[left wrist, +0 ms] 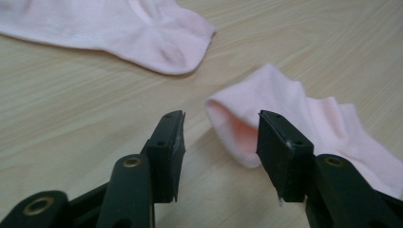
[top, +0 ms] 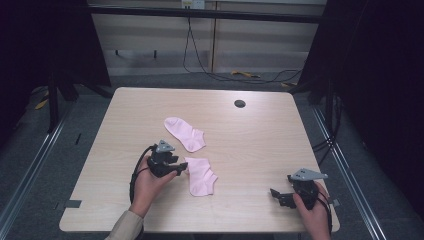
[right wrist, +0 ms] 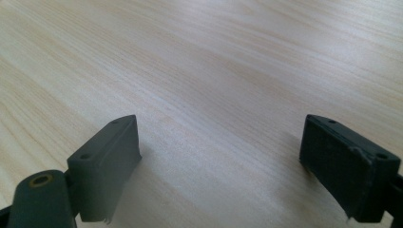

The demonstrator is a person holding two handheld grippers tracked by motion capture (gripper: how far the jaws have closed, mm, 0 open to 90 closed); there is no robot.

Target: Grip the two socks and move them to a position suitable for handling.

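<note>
**Operator:** Lining up my left gripper (left wrist: 221, 130) on the nearer sock (left wrist: 304, 118), the one lying at the middle of the high view, just below and to the right of the second sock (top: 185, 133). Its jaws stand partly spread with nothing pinched between them. In the left gripper view the cuff of that sock sits toward the right, just behind the right jaw, and bare table (left wrist: 85, 95) shows through most of the gap.

**Spotter:** So you're off to one side. What do you change?

**Operator:** I'd slide toward the right of that view until the open cuff sits in the gap, then go low so the lower edge of the fabric gets caught too. I judge a grip on the top layer alone would let the cuff pull open and slip.

**Spotter:** And the other sock?

**Operator:** It lies at the upper left of the left gripper view, apart from this one, so I shouldn't snag it.

**Spotter:** Right side?

**Operator:** My right gripper (right wrist: 221, 142) sits at the lower right of the high view, well apart from both socks, jaws wide over plain wood, holding nothing. I'd leave it parked there until the left has a firm pinch.
</note>
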